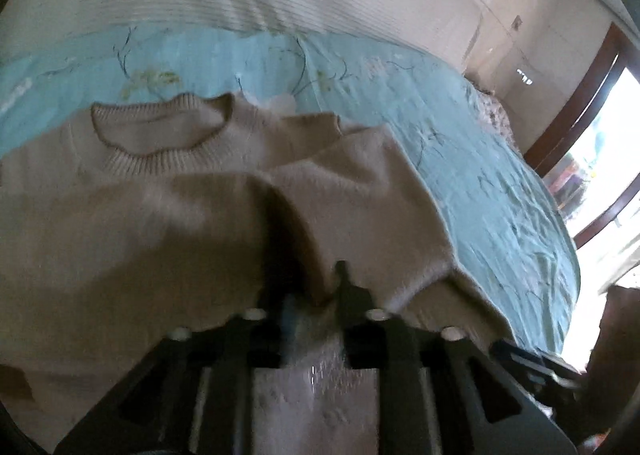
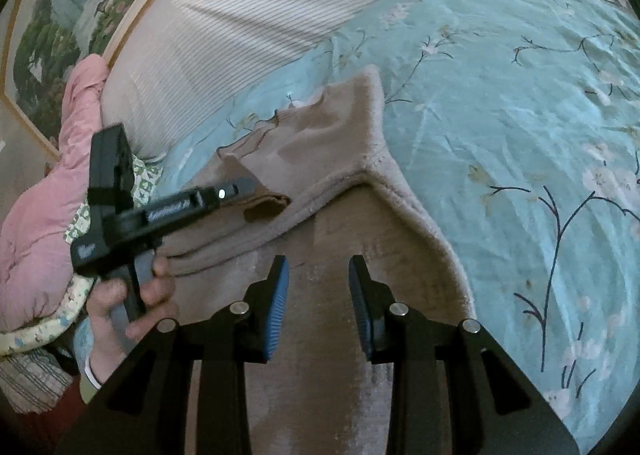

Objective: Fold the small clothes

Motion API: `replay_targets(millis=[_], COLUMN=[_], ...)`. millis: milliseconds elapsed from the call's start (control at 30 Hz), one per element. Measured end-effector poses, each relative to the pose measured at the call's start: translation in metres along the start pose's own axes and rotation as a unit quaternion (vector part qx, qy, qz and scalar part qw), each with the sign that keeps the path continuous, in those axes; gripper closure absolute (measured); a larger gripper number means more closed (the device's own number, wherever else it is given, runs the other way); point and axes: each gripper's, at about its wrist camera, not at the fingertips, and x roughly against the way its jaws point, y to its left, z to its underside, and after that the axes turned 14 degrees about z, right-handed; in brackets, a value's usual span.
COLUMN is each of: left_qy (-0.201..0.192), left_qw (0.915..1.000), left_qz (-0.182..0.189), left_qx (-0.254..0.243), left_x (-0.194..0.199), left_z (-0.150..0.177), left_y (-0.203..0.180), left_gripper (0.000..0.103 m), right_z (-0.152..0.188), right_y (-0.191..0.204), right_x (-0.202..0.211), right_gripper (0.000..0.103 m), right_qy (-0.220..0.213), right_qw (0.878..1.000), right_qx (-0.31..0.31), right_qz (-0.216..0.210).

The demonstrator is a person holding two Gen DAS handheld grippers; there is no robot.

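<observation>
Beige knit sweater (image 2: 344, 159) is spread on the blue floral bedsheet (image 2: 520, 95), one sleeve laid across its body, while the right gripper (image 2: 318, 275) is held part-open and empty above its hem; the left gripper's (image 1: 316, 287) grip cannot be told.

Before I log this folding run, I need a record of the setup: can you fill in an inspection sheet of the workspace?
Surface: bed with a light blue floral sheet.
Job's things: beige knit sweater lying on the sheet, one sleeve folded in across its body.
Clutter: pink quilt bunched at the bed's edge.
Grippers: left claw open over the sweater; right claw open, nothing between its pads.
Cables: nothing seen.
Surroundings: striped white headboard, framed landscape picture, bright doorway.
</observation>
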Motion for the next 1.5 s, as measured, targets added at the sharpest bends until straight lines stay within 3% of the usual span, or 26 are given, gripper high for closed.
replay_targets(millis=[33,167,267,367,433,567,667,800,833,867,933,1033,1133,1333,1433,1500], left_qy=[-0.006,-0.039,-0.078,-0.117,-0.135,-0.139,-0.131,-0.136,-0.135,-0.135,-0.133,-0.139,-0.146,-0.144,-0.148,-0.148], left_qw=[1.0000,0.9990,0.9943,0.9792,0.9641,0.9456,0.9472,0.9471,0.9465,0.9452,0.9436,0.9423,0.9440,0.9429,0.9452,0.9453], left_qz=[-0.005,-0.021,-0.067,-0.149,-0.203,-0.253,-0.236,-0.240,-0.244,-0.249,-0.256,-0.257,-0.244,-0.250,-0.235,-0.236], left_qx=[0.000,0.006,0.028,0.074,0.106,0.150,0.174,0.164,0.163,0.163,0.162,0.163,0.167,0.166,0.171,0.171], left_x=[0.011,0.061,0.113,0.158,0.180,0.195,0.185,0.179,0.177,0.176,0.175,0.175,0.179,0.179,0.182,0.181], left_z=[0.006,0.031,0.057,0.078,0.089,0.097,0.097,0.088,0.087,0.085,0.080,0.084,0.091,0.096,0.099,0.101], left_y=[0.001,0.012,0.038,0.079,0.111,0.164,0.191,0.194,0.195,0.196,0.196,0.194,0.192,0.186,0.187,0.185], left_gripper=[0.059,0.049,0.045,0.044,0.044,0.044,0.044,0.043,0.043,0.042,0.042,0.042,0.038,0.038,0.038,0.038], right_z=[-0.001,-0.003,-0.008,-0.017,-0.027,-0.048,-0.058,-0.057,-0.057,-0.058,-0.064,-0.080,-0.092,-0.074,-0.074,-0.074], right_y=[0.001,0.015,0.033,0.049,0.058,0.071,0.078,0.089,0.094,0.097,0.106,0.105,0.074,0.033,0.026,0.027], right_x=[-0.001,-0.005,-0.012,-0.025,-0.038,-0.073,-0.100,-0.126,-0.127,-0.128,-0.113,-0.058,-0.029,-0.076,-0.072,-0.074], right_gripper=[0.070,0.046,0.046,0.046,0.046,0.046,0.046,0.048,0.080,0.096,0.097,0.097,0.097,0.097,0.097,0.097], right_qy=[0.000,-0.002,-0.005,-0.006,-0.002,0.011,0.026,0.044,0.037,0.039,0.017,-0.057,-0.094,-0.005,-0.018,-0.026], right_qw=[1.000,1.000,0.999,0.999,0.998,0.998,0.998,0.996,0.996,0.996,0.997,0.995,0.995,0.999,0.999,0.998], right_qx=[-0.002,0.008,0.035,0.051,0.056,0.057,0.060,0.069,0.074,0.075,0.078,0.070,0.042,0.032,0.016,0.030], right_qz=[-0.002,-0.009,-0.014,-0.014,-0.014,0.002,0.026,0.037,0.032,0.023,-0.003,-0.039,-0.020,0.027,0.020,0.039])
